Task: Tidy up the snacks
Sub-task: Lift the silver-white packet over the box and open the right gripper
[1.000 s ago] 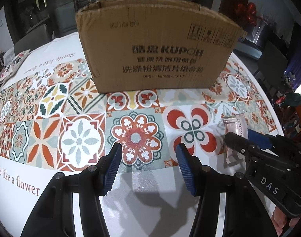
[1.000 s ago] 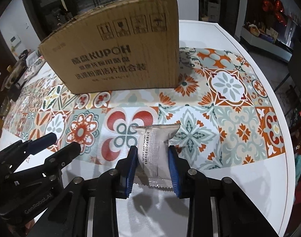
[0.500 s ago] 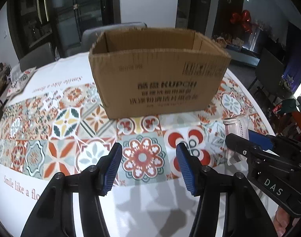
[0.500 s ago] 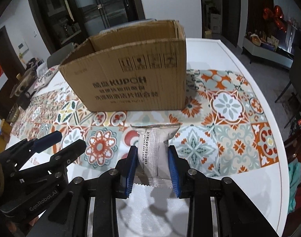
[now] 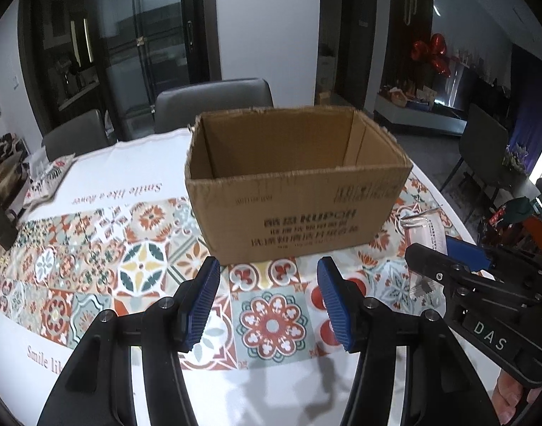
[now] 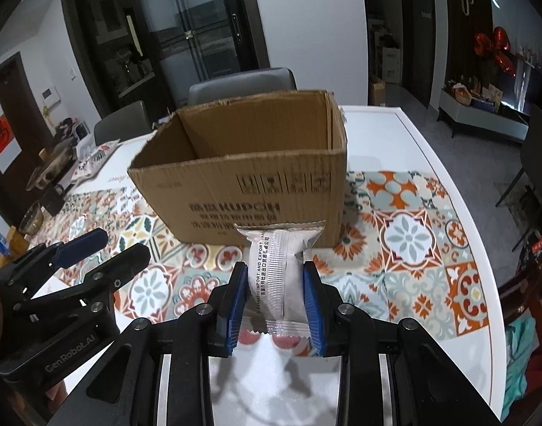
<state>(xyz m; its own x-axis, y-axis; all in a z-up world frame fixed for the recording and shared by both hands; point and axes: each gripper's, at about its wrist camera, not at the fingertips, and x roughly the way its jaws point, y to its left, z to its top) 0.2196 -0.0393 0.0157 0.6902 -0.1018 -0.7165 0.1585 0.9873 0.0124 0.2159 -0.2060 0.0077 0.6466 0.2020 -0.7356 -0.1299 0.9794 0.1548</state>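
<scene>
My right gripper (image 6: 275,300) pinches the snack packet (image 6: 276,266) mid-body: light, crinkly, slippery film, crushable inside. My left gripper (image 5: 269,300) hangs half-open, empty.

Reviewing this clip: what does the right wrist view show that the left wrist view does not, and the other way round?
Only the right wrist view shows the snack packet head-on, clamped in the right gripper, its printed label readable. Only the left wrist view shows the left gripper head-on, jaws apart with nothing between them. Both show the open cardboard box on the patterned tablecloth, and a grey chair behind.
</scene>
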